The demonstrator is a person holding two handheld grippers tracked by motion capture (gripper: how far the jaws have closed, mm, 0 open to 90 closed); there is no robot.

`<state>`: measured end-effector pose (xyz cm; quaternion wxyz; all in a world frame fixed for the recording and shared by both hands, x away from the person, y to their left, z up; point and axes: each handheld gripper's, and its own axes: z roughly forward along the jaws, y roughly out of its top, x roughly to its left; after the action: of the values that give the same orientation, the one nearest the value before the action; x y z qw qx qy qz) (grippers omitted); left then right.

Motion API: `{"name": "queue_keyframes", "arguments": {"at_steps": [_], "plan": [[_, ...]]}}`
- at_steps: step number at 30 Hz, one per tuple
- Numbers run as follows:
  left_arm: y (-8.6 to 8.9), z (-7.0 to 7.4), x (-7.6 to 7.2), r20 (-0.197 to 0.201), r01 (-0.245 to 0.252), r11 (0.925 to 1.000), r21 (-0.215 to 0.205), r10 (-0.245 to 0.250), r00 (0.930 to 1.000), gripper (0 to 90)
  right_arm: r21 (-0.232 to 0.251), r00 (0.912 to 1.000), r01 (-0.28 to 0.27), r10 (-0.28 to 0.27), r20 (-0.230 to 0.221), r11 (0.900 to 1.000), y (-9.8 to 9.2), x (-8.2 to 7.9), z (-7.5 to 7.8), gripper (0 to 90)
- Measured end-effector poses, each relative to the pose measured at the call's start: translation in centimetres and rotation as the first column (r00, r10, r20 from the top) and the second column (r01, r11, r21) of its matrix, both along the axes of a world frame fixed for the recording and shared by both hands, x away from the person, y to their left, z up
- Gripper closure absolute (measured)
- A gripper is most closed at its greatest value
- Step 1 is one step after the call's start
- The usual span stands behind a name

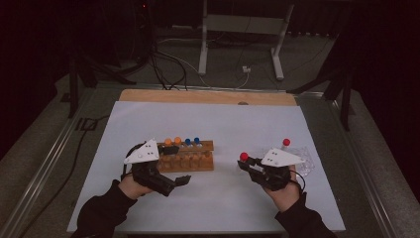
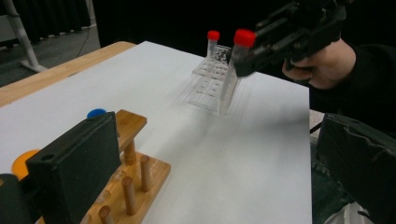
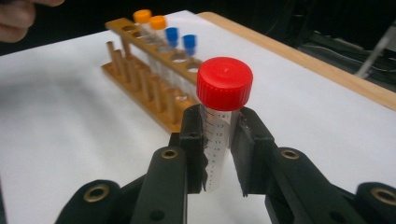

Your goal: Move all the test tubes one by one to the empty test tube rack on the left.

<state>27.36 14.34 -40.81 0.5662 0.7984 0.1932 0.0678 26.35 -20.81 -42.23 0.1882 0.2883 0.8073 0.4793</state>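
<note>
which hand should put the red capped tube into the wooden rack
Right. The right gripper already clamps the red-capped tube, facing the wooden rack; the left gripper holds nothing.

The only readable marks stand on the clear plastic tube with the red screw cap (image 3: 219,121): a printed black volume scale runs down its wall, with the numbers 14, 13 and 12 legible just under the cap and 9 lower down; the smaller figures below are too fine to read
</note>
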Motion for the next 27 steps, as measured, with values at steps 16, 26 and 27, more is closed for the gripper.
{"name": "queue_keyframes", "arguments": {"at_steps": [16,26,27], "plan": [[-1.8,1.0,-0.4,0.020,0.059,0.9983,-0.005,-0.059,0.9981,2.6,-0.022,0.9925,-0.117,0.116,-0.037,0.993,3.4,-1.0,-0.8,75.0],[-3.2,1.2,-0.7,0.030,0.097,0.9951,-0.017,-0.097,0.9949,7.7,-0.023,0.9870,-0.156,0.154,-0.045,0.988,4.5,-1.3,-1.0,75.0],[-3.4,1.2,-0.7,0.032,0.105,0.9943,-0.021,-0.104,0.9941,9.0,-0.022,0.9865,-0.158,0.156,-0.049,0.987,4.5,-1.4,-1.0,74.9]]}}
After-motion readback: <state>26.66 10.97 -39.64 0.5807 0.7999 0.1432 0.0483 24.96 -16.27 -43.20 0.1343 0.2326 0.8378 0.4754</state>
